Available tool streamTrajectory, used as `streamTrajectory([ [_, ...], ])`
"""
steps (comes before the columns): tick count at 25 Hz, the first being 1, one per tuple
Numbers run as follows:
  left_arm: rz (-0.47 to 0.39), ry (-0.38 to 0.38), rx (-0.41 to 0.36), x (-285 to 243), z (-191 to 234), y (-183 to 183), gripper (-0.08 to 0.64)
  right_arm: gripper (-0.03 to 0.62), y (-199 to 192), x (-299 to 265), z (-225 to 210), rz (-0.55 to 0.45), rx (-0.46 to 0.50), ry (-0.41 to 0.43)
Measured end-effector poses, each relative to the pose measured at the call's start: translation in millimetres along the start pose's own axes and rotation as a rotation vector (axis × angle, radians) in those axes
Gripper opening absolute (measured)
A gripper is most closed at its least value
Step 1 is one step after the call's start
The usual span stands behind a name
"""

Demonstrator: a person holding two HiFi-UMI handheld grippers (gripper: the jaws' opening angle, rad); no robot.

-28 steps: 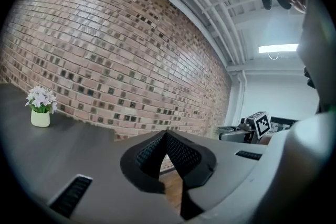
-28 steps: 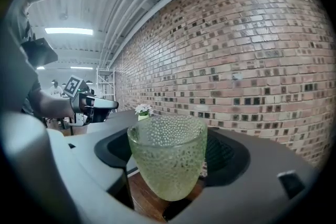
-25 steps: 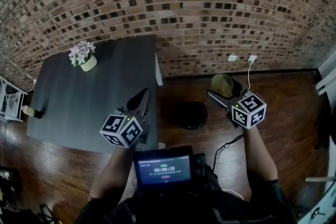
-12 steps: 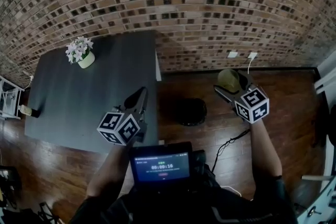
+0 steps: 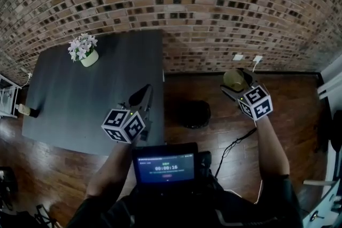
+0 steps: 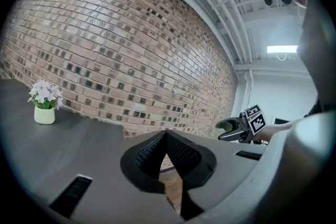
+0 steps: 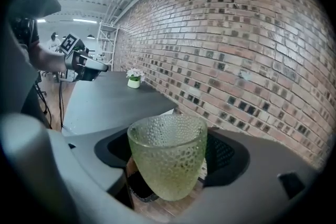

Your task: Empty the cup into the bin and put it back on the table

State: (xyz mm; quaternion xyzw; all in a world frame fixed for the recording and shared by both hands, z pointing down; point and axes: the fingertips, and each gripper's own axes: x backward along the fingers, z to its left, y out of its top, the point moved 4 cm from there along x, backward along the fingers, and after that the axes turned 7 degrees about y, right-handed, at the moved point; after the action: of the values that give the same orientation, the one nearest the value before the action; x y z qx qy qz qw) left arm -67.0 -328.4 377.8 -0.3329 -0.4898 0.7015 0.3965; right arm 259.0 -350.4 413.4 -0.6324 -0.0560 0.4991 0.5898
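The right gripper (image 5: 235,84) grips a pale green, dimpled glass cup (image 7: 168,157), one jaw pressed to each side. The cup stands upright, its mouth facing up. It is held over the wooden floor (image 5: 288,115), at the right of the scene, well apart from the table (image 5: 80,99).

The left gripper (image 5: 140,99) hovers at the table's near right corner, its jaws together and holding nothing.

A black bin (image 5: 193,114) sits on the floor between the table and the cup. The dark grey table bears a small pot of white flowers (image 5: 83,52) at its far left. A brick wall (image 5: 176,2) runs along the far side.

Whether the cup holds anything cannot be made out. The cup hides most of the bin in the right gripper view.
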Motion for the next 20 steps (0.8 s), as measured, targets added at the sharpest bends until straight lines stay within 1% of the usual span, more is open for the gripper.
streamTrajectory([
  [9, -0.039, 0.052, -0.003, -12, 22, 13, 0.001, 0.397, 12, -18, -4, 0.083, 0.072, -0.020],
  [15, -0.041, 0.040, 0.005, -21, 22, 16, 0.001, 0.397, 15, -23, -9, 0.116, 0.123, -0.039],
  [20, -0.040, 0.029, 0.007, -20, 25, 15, 0.001, 0.397, 11, -27, -5, 0.184, 0.205, -0.040],
])
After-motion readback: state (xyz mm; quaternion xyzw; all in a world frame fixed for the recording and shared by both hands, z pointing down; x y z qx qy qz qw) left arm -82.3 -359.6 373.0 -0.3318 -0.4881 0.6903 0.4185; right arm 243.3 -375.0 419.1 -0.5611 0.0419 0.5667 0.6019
